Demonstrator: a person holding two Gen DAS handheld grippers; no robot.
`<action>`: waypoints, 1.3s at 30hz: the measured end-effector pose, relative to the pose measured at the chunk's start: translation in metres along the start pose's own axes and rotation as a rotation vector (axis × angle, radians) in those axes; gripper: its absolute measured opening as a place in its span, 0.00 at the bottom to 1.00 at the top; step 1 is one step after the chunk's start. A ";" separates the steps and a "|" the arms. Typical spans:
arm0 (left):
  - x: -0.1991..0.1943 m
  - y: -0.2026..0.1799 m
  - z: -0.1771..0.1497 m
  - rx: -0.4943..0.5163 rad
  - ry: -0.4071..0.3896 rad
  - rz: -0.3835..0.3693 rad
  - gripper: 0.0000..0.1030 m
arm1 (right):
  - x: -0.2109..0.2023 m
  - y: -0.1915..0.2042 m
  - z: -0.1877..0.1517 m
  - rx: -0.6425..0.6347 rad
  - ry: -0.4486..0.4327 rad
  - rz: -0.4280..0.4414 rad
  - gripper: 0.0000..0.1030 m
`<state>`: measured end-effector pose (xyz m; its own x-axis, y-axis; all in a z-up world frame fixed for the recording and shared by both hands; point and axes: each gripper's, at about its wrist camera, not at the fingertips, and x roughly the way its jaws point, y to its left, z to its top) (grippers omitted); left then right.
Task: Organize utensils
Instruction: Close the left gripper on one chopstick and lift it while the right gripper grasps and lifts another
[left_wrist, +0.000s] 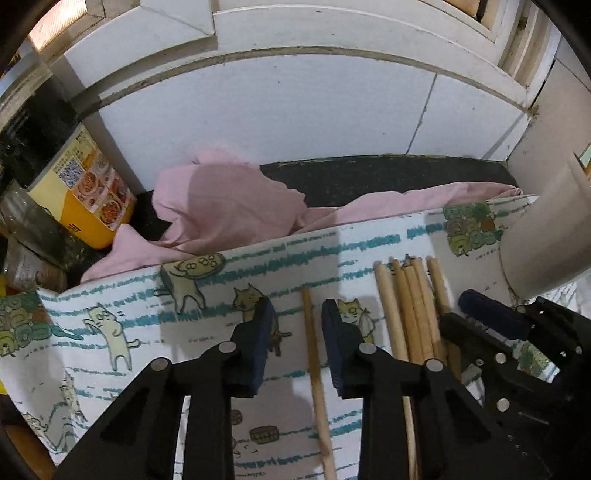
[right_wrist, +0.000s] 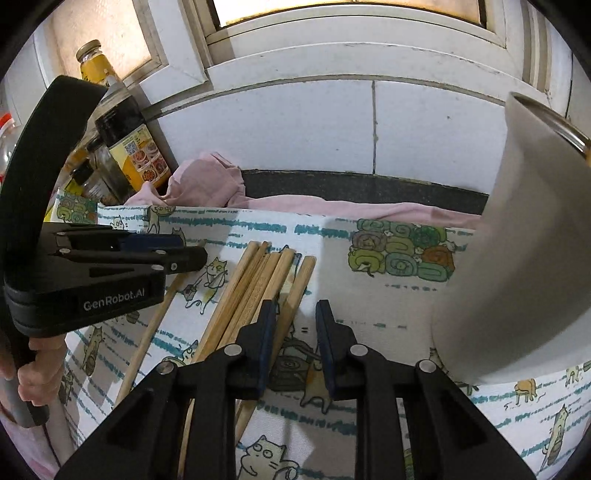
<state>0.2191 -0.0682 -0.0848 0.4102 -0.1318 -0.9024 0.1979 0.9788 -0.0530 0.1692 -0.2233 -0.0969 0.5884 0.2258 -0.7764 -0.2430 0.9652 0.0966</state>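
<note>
Jaws of the left gripper (left_wrist: 297, 332) stand narrowed around a single pale wooden chopstick (left_wrist: 314, 354), one dark blue pad on each side of it; a sliver of cloth shows on both sides of the stick, so the pads do not appear to press on it yet. The stick lies on a white cloth printed with cats and teal stripes (left_wrist: 147, 317) that covers the bench, and its long axis runs straight away from the left gripper, in line with the jaws, which suits a pinch across its width.

Just to the right of the single chopstick lies the bundle of wooden chopsticks (right_wrist: 258, 291), side by side, roughly parallel to it but apart from it. The right gripper (right_wrist: 295, 332) has its jaws narrowed too, over the bundle's right edge: its left pad sits on or against the outermost stick, and between the pads mostly bare cloth shows, so I judge nothing is gripped there.

The left gripper is nearer the single chopstick; the right is nearer the bundle. A tall pale grey cylindrical container (right_wrist: 517, 240) stands close to the right of the bundle, likely the holder, so the right gripper has the shorter path to it. Open cloth lies to the left of the single chopstick. Behind it a crumpled pink rag (left_wrist: 221, 206) lies along the cloth's far edge, with a yellow-labelled bottle (left_wrist: 88, 184) to the rag's left against the tiled wall.
</note>
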 end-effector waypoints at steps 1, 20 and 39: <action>-0.001 0.000 0.000 -0.003 0.004 -0.027 0.26 | 0.000 0.000 0.000 0.000 0.000 0.002 0.23; -0.066 0.001 -0.003 -0.001 -0.390 -0.179 0.03 | -0.050 -0.016 0.008 0.074 -0.236 0.125 0.08; -0.200 0.031 -0.057 -0.005 -0.996 -0.184 0.03 | -0.178 -0.019 -0.021 0.082 -0.867 -0.025 0.08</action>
<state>0.0925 -0.0028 0.0691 0.9302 -0.3494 -0.1128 0.3301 0.9304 -0.1595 0.0528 -0.2843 0.0270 0.9806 0.1931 -0.0344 -0.1855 0.9700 0.1568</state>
